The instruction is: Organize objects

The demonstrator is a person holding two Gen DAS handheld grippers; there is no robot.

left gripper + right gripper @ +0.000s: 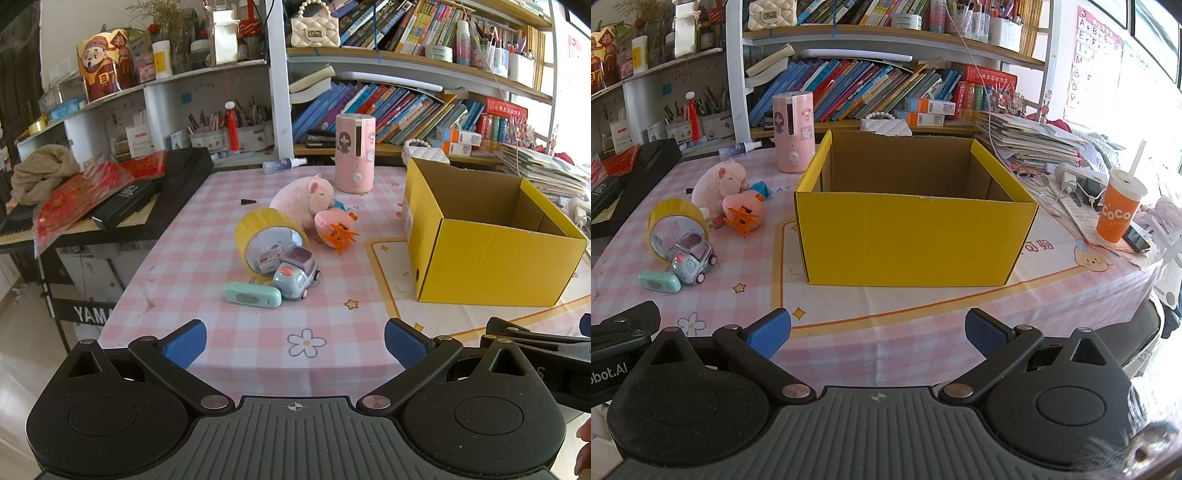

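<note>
1. Toys lay clustered left of the yellow box [916, 240], behind both claws: left gripper [295, 341] and right gripper [878, 332] stood wide apart, holding nothing.
2. Nearest the grippers lay the mint case [253, 294], touching the toy car [297, 277].
3. Beyond them leaned the yellow tape roll [258, 225].
4. Farthest back sat the pink plush [303, 197], still left of the box.

I'm reading "YAM", cut off by the tablecloth, in white letters on the black keyboard stand [86, 314] at lower left. The orange cup [1118, 214] at right is saying "CoCo". An alphabet poster [1095, 48] at upper right is showing A, B, C, E. "bot.AI" is showing on the black gripper body [609, 371] at the left edge.
</note>
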